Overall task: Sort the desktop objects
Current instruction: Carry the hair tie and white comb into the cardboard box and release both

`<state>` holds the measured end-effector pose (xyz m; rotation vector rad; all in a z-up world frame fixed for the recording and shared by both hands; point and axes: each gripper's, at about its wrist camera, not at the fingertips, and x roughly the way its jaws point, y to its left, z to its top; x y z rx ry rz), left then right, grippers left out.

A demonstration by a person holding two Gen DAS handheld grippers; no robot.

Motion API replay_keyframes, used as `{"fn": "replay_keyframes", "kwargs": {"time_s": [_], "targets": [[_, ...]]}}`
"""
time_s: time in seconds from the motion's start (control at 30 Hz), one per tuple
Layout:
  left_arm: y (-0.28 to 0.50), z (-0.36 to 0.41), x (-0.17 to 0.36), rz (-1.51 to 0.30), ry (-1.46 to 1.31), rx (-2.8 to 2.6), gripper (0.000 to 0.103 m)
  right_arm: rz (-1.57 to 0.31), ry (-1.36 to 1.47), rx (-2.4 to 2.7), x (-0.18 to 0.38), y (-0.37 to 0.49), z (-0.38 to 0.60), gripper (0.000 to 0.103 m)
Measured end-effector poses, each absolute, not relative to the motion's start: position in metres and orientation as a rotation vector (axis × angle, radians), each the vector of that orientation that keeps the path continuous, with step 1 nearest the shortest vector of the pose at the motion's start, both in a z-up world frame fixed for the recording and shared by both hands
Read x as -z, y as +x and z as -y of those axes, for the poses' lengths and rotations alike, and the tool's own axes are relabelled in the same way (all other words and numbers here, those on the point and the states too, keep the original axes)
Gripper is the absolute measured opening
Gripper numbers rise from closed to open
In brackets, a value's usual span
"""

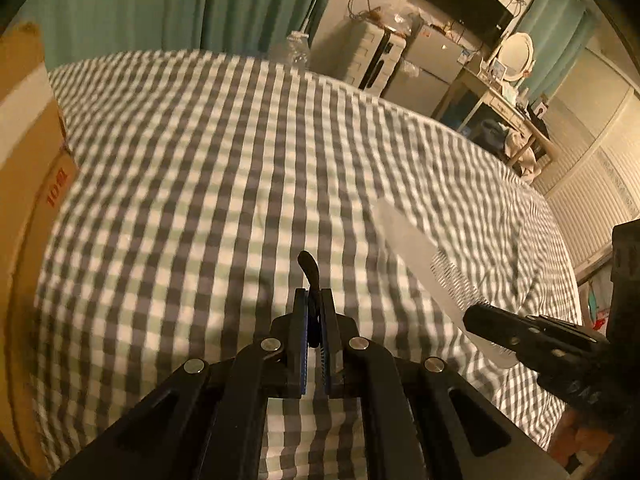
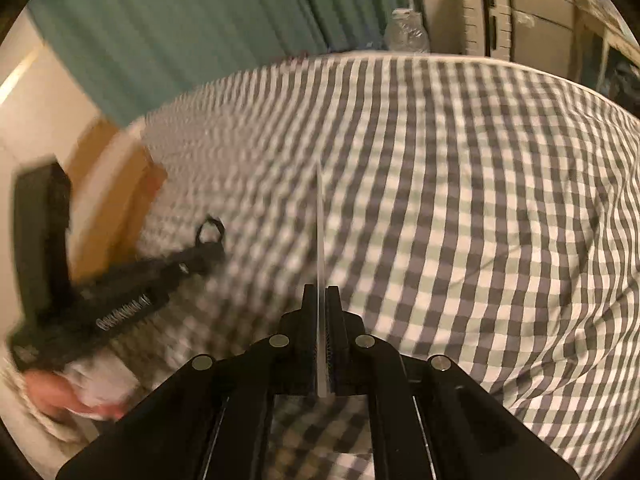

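My left gripper (image 1: 315, 300) is shut on a thin black hair tie (image 1: 310, 266), whose loop sticks up past the fingertips above the checked bedspread (image 1: 224, 168). The hair tie also shows as a ring in the right wrist view (image 2: 209, 232), at the tip of the blurred left gripper (image 2: 200, 254). My right gripper (image 2: 320, 300) is shut on a clear plastic comb (image 2: 320, 232), seen edge-on and held above the bedspread (image 2: 460, 200). In the left wrist view the comb (image 1: 420, 256) juts from the right gripper (image 1: 476, 316) at the right.
A cardboard box (image 1: 28, 152) stands at the left edge of the bed and also shows in the right wrist view (image 2: 120, 200). A plastic bottle (image 1: 298, 46) stands beyond the far edge. White drawers, a fridge and a dressing table (image 1: 512, 92) stand behind.
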<state>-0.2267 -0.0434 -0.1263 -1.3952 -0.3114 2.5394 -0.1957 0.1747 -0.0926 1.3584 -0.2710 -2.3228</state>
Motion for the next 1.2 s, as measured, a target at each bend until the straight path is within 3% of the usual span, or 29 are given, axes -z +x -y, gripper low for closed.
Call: {"fn": "replay_keyframes", "kwargs": {"time_s": [0.27,0.53,0.7,0.8,1.0,1.2], "targets": [[-0.212,0.050,0.074,0.304,-1.272,-2.573,0.005,0.235,1.339,2.374,0.057,-0.178,-0.161,0.003],[-0.175,0.084,0.038,0.329,-1.197,-2.606,0.005,0.331,1.300,2.353,0.027,-0.152,-0.135,0.003],[-0.158,0.111,0.004,0.338,-1.101,-2.655,0.005,0.265,1.223,2.369,-0.011,-0.135,-0.111,0.003],[-0.157,0.128,-0.022,0.381,-1.046,-2.652,0.005,0.232,1.153,2.368,-0.042,-0.130,-0.088,0.003],[-0.156,0.189,-0.072,0.300,-1.008,-2.720,0.005,0.155,0.994,2.309,-0.110,-0.125,-0.013,0.003],[-0.146,0.261,-0.077,0.194,-1.079,-2.807,0.005,0.095,0.946,2.225,-0.129,-0.133,0.073,0.003]]}}
